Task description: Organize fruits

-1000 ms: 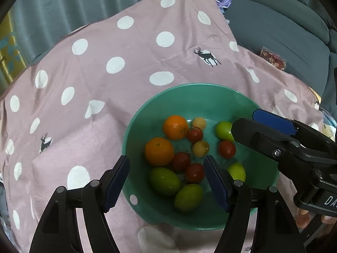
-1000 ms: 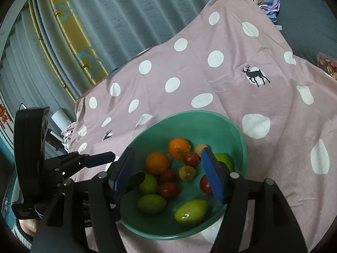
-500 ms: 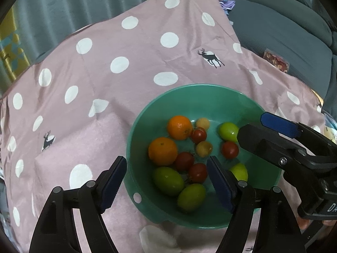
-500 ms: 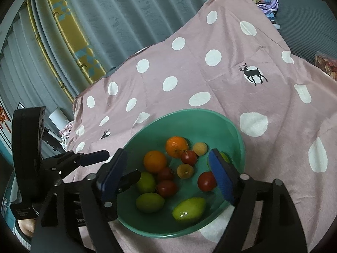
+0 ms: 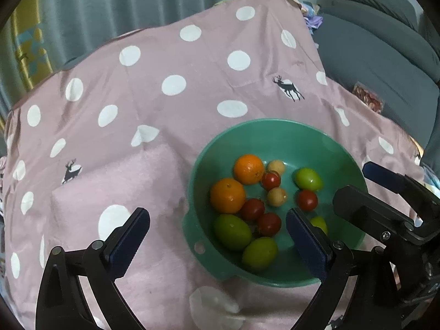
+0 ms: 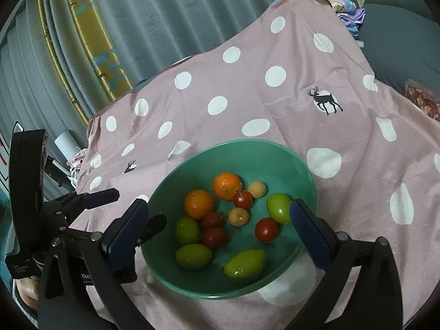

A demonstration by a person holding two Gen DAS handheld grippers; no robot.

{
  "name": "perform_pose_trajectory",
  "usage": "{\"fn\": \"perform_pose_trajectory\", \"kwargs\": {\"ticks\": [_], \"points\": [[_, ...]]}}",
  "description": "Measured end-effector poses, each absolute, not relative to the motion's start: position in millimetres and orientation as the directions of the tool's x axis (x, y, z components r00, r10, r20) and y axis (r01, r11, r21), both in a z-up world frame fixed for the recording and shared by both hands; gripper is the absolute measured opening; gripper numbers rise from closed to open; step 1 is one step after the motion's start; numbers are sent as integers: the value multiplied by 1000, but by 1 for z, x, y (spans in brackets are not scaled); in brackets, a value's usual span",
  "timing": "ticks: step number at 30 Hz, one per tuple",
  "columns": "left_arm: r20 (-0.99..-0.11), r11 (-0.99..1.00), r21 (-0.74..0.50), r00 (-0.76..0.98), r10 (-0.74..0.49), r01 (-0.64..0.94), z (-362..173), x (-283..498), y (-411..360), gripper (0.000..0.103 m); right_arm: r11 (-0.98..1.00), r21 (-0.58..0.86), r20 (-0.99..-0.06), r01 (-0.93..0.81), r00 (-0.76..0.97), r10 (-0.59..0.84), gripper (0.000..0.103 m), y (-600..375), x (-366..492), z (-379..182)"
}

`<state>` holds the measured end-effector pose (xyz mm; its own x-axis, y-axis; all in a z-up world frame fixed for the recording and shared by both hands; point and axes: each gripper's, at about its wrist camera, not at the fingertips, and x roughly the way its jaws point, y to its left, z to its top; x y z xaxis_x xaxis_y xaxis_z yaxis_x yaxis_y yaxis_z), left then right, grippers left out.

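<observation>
A green bowl (image 5: 275,122) sits on a pink polka-dot cloth (image 5: 165,55). It holds two oranges (image 5: 249,168), several red tomatoes (image 5: 307,200), several green fruits (image 5: 232,231) and two small beige fruits (image 5: 277,196). My left gripper (image 5: 218,220) hangs over the bowl's near left rim, its jaws opening wide and touching nothing. My right gripper (image 6: 218,209) hovers above the same bowl (image 6: 247,143) from the near right side. Its jaws are also opening, with the fruit (image 6: 199,203) lying loose below them. Each gripper shows at the edge of the other's view.
The cloth (image 6: 275,55) drapes a raised surface, with a soft hump (image 5: 118,176) left of the bowl. A grey sofa (image 5: 385,55) with a snack packet (image 5: 368,100) stands at the right. Curtains (image 6: 165,13) hang behind. A white roll (image 6: 64,140) stands at far left.
Both grippers' jaws have spread much wider apart. Neither hand has shifted noticeably, and the fruit in the bowl lies as before.
</observation>
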<state>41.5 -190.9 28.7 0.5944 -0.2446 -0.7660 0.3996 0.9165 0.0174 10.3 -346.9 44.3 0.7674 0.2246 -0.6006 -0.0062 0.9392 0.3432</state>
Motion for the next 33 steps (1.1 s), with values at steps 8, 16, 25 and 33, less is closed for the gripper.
{"fn": "perform_pose_trajectory", "kwargs": {"ticks": [8,16,25,33], "points": [[-732,941,-4,640,-233,337,46,36,-172,102,960,271,-621,63,774,125,103,-351,0,64],[-734,929,1,631,-251,370,62,27,-178,102,983,178,-659,37,747,91,103,-347,-7,80],[-724,932,-7,641,-254,362,75,23,-178,102,995,95,-678,1,732,64,103,-345,-18,100],[-726,936,-5,643,-245,351,77,22,-176,102,997,83,-672,-8,738,62,103,-339,-21,105]]}}
